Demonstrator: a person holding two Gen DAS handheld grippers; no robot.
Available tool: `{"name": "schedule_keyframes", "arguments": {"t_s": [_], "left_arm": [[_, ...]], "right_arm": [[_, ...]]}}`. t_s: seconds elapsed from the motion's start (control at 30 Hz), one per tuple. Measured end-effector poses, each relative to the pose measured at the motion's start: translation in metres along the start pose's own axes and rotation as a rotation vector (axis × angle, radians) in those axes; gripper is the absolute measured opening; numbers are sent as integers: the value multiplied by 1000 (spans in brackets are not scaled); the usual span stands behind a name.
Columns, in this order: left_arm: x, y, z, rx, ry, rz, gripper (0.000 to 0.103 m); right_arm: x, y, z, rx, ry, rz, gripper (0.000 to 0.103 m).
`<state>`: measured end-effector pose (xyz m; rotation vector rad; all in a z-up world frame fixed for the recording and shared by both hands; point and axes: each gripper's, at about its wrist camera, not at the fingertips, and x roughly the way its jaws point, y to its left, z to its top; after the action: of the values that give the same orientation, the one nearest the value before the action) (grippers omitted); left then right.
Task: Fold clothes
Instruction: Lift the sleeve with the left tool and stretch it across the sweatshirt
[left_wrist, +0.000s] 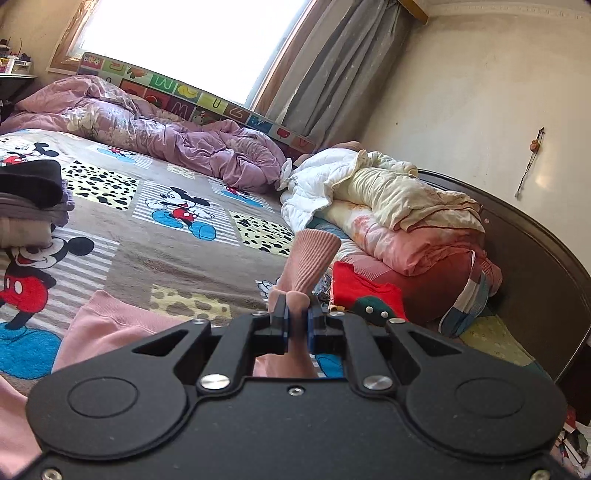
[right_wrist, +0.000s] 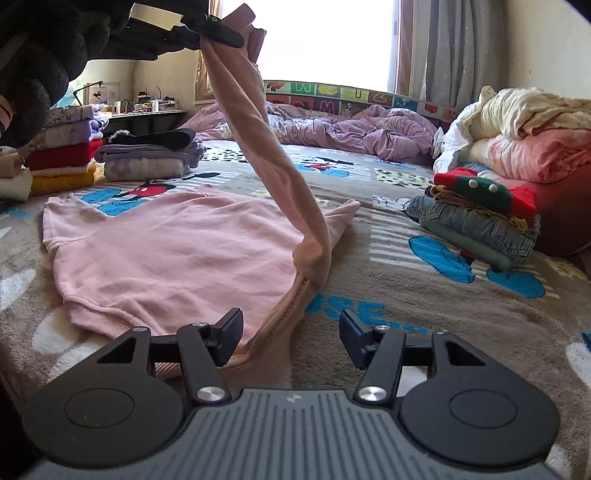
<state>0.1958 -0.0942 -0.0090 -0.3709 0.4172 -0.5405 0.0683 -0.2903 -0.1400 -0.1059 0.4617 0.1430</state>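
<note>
Left wrist view
Left tool (left_wrist: 297, 319): its two fingers were pressed together on the ribbed cuff of a pink sleeve (left_wrist: 312, 260), which stood up past the fingertips.
Pink sweatshirt (left_wrist: 107, 328): part of its body lay on the bed, low and left of the tool.
Blanket (left_wrist: 155, 236): brown, with cartoon mice, covering the bed.
Folded pile (left_wrist: 31, 206): black piece on top of grey ones, at the left edge.
Purple quilt (left_wrist: 192, 144): bunched along the far side under the window (left_wrist: 192, 40).
Bedding heap (left_wrist: 399, 214): white, cream and pink, stacked near the dark headboard (left_wrist: 524, 251).
Red garment (left_wrist: 364, 293): just right of the tool, with a green piece beside it.

Right wrist view
Right tool (right_wrist: 291, 334): fingers spread apart, nothing between them, low over the blanket by the sweatshirt's hem.
Pink sweatshirt (right_wrist: 166, 254): lay flat on the bed, hem toward the camera.
Sleeve (right_wrist: 273, 158): lifted off the bed, rising in a long arc to the upper left.
Left tool (right_wrist: 218, 27): at the top left, pinching the sleeve's end; a dark glove (right_wrist: 40, 62) was behind it.
Folded stacks (right_wrist: 147, 155): several at the far left of the bed.
Jeans pile (right_wrist: 476, 218): on the right, denim below, red and green piece on top.
</note>
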Motion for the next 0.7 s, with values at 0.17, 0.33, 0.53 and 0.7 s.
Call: {"name": "schedule_keyframes", "arguments": {"t_s": [0.17, 0.33, 0.53, 0.7], "left_arm": [[-11, 24, -7, -26, -11, -6, 7], [-21, 45, -10, -61, -31, -27, 7], [-28, 77, -12, -125, -50, -42, 7], [-27, 98, -14, -147, -34, -44, 7]], "right_arm": [[0, 7, 0, -76, -36, -82, 57], [8, 22, -9, -157, -2, -79, 57], [9, 39, -16, -220, 7, -94, 57], [10, 44, -18, -235, 1, -127, 57]]}}
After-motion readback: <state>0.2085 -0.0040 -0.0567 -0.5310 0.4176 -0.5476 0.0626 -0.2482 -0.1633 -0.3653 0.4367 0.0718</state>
